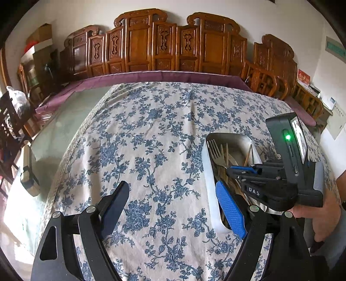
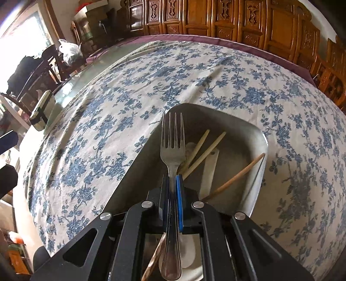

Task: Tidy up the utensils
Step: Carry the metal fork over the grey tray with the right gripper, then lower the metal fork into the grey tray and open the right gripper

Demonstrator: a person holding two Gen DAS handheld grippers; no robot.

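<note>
Right gripper (image 2: 173,183) is clamped on the neck of the stainless steel fork (image 2: 172,149), tines pointing forward over the rectangular metal tray (image 2: 257,173). Mid-handle pinch keeps it from swinging. The pale chopsticks (image 2: 205,149) and the brown wooden chopstick (image 2: 237,175) lie in the tray already, so I'd judge the fork belongs there too. Left gripper (image 1: 173,207) hangs spread and empty over the blue floral tablecloth (image 1: 151,134), beside the tray, clear of the work.

Home dining room: floral tablecloth (image 1: 164,129) over glass-topped table (image 1: 64,121), carved wooden chairs (image 1: 173,43) lined at twelve o'clock against white wall (image 1: 270,17), stacked boxes (image 1: 41,36) at ten o'clock.
</note>
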